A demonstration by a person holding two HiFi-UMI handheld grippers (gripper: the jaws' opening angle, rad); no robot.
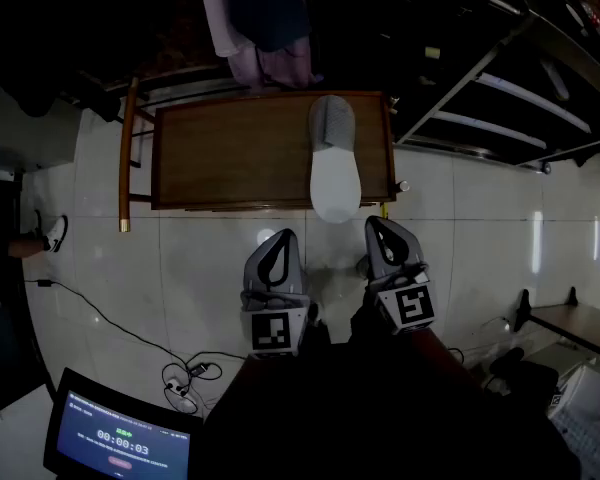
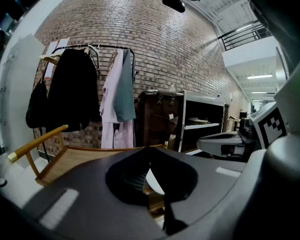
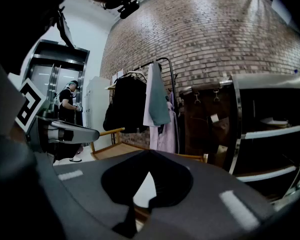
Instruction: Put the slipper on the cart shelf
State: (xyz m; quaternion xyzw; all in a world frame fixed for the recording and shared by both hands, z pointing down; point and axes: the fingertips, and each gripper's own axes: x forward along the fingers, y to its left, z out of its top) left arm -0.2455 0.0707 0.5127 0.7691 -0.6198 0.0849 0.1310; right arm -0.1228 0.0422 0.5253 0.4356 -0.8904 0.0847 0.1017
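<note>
**A:** Slipper (image 1: 334,158): where is it found in the head view?

**B:** At centre frame, laid flat on the right part of the wooden surface (image 1: 230,158), with its pale end passing the surface's lower edge. The left gripper (image 1: 282,234) and right gripper (image 1: 373,222) are held below it and apart from it. Both have their jaws pressed together with nothing between.

**A:** And the left gripper view?

**B:** The jaws are seen closed and empty. A pale sliver of the slipper shows through their gap, low centre.

**A:** The right gripper view?

**B:** Much the same is shown, and metal shelving (image 3: 272,134) stands at the right of the frame.

**A:** How is the pickup best done?

**B:** The jaws should probably be opened first. The overhanging end could then be pinched squarely.
</note>
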